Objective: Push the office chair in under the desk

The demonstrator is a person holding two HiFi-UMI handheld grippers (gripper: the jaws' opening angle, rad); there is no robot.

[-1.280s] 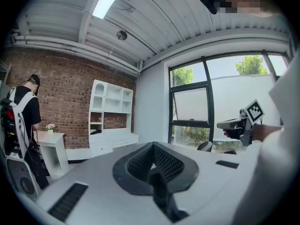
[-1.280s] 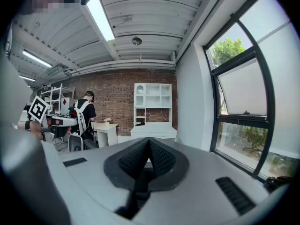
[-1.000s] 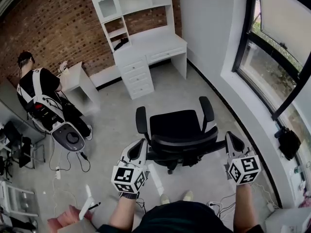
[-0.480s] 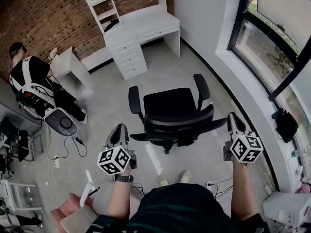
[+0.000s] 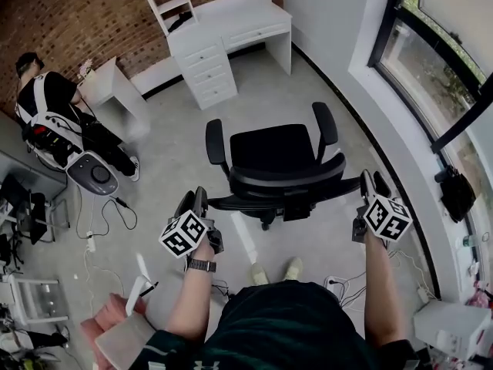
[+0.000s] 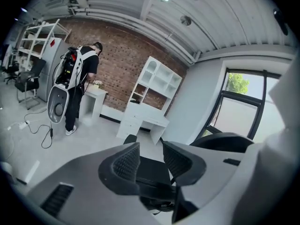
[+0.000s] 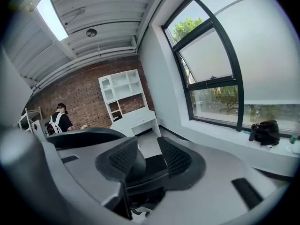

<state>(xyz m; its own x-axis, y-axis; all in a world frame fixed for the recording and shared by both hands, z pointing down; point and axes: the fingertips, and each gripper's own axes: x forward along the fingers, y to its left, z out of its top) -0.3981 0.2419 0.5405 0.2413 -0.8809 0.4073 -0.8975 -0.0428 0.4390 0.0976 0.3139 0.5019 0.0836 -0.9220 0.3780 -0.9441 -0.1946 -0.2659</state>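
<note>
Behind chair (image 5: 273, 149), both grippers (image 5: 194, 200) (image 5: 373, 183) lower, opening, seemingly empty

Bright daylight from the window (image 5: 431, 83); fisheye bending and dark corners throughout.

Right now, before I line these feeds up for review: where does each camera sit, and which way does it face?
Head view: on the person's head, looking steeply down at the office chair and desk; both forearms, left gripper and right gripper show.
Left gripper view: on the left gripper, facing the chair from behind; its jaws have just been opening, nothing gripped.
Right gripper view: on the right gripper, facing likewise, window at right; jaws have just been opening, nothing gripped.
Shared: all see chair and desk.
</note>
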